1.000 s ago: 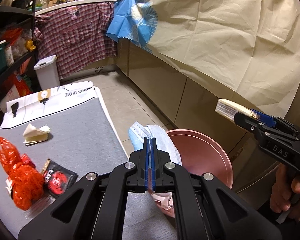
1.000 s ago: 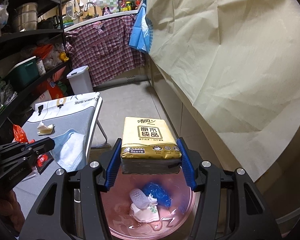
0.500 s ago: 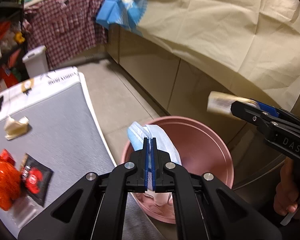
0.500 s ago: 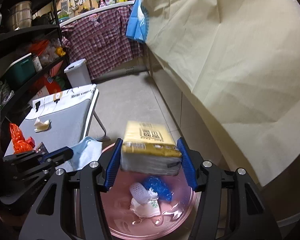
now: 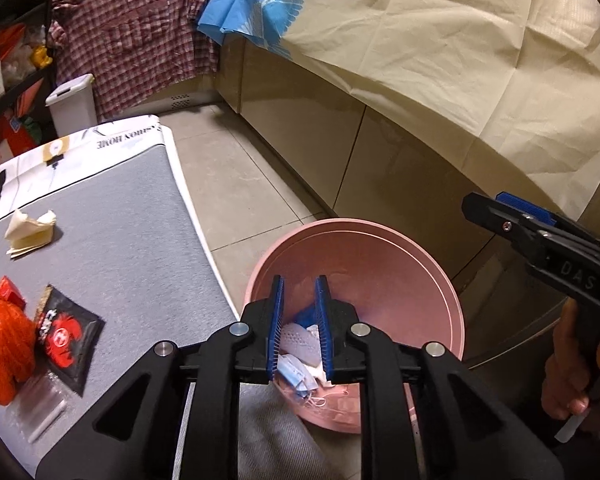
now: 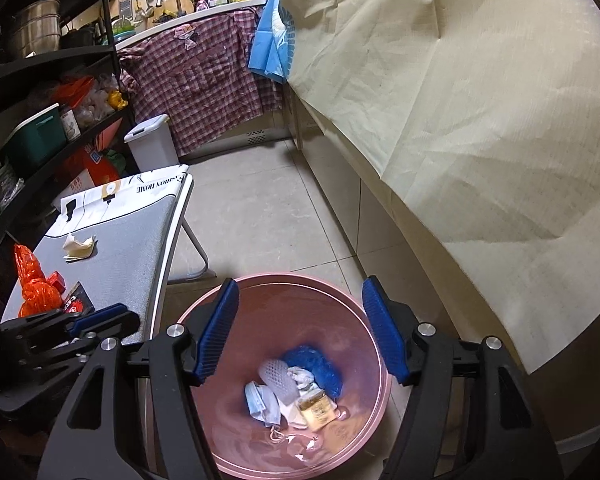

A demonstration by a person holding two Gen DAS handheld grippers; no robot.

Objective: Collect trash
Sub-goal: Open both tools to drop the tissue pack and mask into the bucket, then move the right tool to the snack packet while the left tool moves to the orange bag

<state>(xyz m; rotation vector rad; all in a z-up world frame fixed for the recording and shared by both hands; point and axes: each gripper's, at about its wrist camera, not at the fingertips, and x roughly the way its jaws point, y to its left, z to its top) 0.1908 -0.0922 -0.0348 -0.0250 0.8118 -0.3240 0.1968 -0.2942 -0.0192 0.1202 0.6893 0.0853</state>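
- Pink bin, on the floor right of my table: holds blue face mask, yellow tissue pack, blue wad.
- My left gripper: opening, empty.
- My right gripper: opening, empty.

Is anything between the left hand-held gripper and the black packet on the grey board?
Nothing visible. The black packet lies open on the board, the orange bag beside it on the far side from the left hand-held gripper, whose jaws are opening over the pink bin.

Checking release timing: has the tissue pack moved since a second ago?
Yes. The tissue pack left the right hand-held gripper, whose jaws are opening, and dropped into the pink bin below.
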